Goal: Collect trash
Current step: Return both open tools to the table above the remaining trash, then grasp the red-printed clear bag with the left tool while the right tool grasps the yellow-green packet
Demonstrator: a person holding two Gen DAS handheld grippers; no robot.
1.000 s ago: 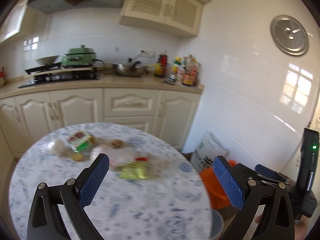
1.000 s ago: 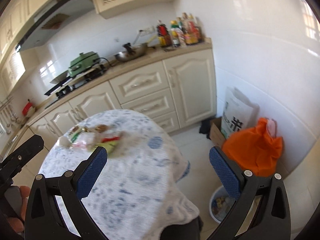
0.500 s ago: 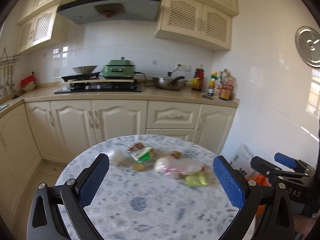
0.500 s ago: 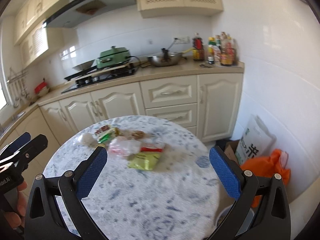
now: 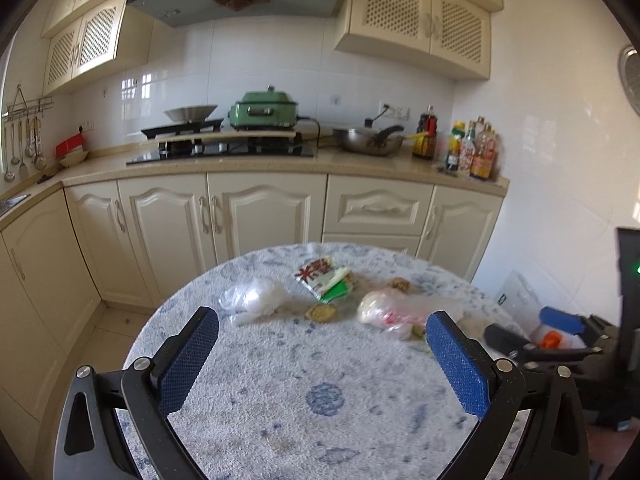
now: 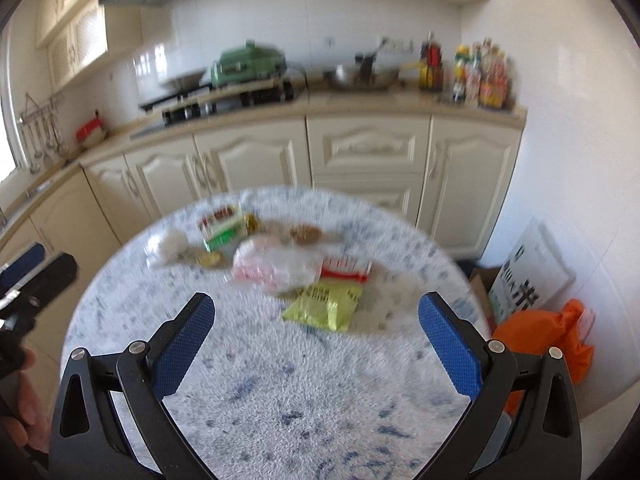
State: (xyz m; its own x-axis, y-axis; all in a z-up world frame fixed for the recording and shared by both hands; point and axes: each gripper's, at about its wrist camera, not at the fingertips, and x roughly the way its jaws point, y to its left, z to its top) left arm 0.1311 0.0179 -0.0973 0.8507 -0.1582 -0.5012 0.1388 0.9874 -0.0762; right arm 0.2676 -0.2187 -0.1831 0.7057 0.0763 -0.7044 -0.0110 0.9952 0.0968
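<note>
Trash lies on a round table with a blue-and-white cloth: a crumpled clear bag, a red-and-green wrapper, a clear bag with pink contents, a yellow-green packet, a red-and-white packet and small brown bits. My left gripper is open and empty above the table's near half. My right gripper is open and empty, close before the yellow-green packet.
Cream kitchen cabinets and a counter with a stove, green cooker, pan and bottles stand behind the table. An orange bag, a white bag and a cardboard box sit on the floor at the right wall.
Both views have swung from the right wall and floor toward the table and levelled out. The trash now lies centred ahead of both open grippers. Nothing on the table has moved.
</note>
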